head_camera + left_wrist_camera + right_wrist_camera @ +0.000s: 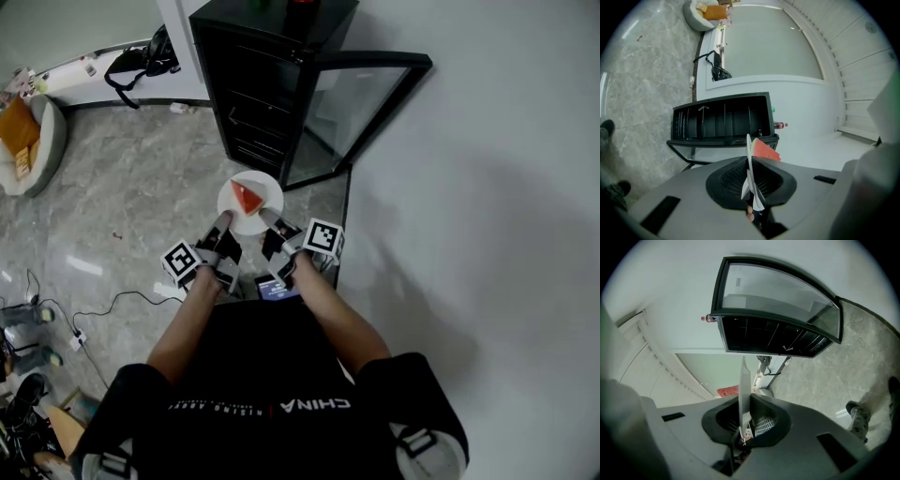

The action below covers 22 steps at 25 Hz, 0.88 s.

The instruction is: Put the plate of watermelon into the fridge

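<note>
A white plate (265,196) with a red watermelon wedge (247,198) hangs in the air in front of a black fridge (267,89). The fridge's glass door (352,108) stands swung open to the right. My left gripper (223,223) is shut on the plate's near left rim, and my right gripper (268,220) is shut on its near right rim. In the left gripper view the plate (749,165) shows edge-on between the jaws, with the watermelon (764,150) beside it and the fridge's dark shelves (723,119) beyond. The right gripper view shows the plate (743,392) edge-on too, the open fridge (771,337) ahead.
A white wall (487,169) runs close along the right. On the marble floor lie a cream pet bed (26,141) at far left, a black bag (141,58) by the back wall, and cables with a plug strip (80,333). A red bottle (780,125) stands on the fridge top.
</note>
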Tool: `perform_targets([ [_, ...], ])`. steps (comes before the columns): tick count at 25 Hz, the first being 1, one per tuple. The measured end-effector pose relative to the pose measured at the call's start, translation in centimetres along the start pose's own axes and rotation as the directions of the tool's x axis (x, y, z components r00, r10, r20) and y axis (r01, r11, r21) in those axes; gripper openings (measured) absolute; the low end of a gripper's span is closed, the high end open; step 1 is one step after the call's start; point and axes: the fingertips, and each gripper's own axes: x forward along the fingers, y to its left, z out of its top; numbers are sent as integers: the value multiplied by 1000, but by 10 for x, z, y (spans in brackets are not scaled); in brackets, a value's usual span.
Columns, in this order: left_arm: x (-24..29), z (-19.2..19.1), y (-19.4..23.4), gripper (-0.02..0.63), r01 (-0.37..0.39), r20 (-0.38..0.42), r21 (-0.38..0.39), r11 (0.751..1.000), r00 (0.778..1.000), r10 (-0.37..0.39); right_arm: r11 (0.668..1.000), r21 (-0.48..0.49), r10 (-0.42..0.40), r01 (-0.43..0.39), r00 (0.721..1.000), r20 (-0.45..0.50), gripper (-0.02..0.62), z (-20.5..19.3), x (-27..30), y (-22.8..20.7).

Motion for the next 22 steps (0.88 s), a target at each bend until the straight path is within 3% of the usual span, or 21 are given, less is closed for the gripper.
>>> perform_targets([
  [10,16,100,3,34,37,-89,40,999,995,-33,1000,7,15,-15,994,105,32,-4,96,11],
  [22,21,138,12,34,37,-164,-23,999,986,-40,1000,-3,-11,12,984,180,32,-13,131,13],
])
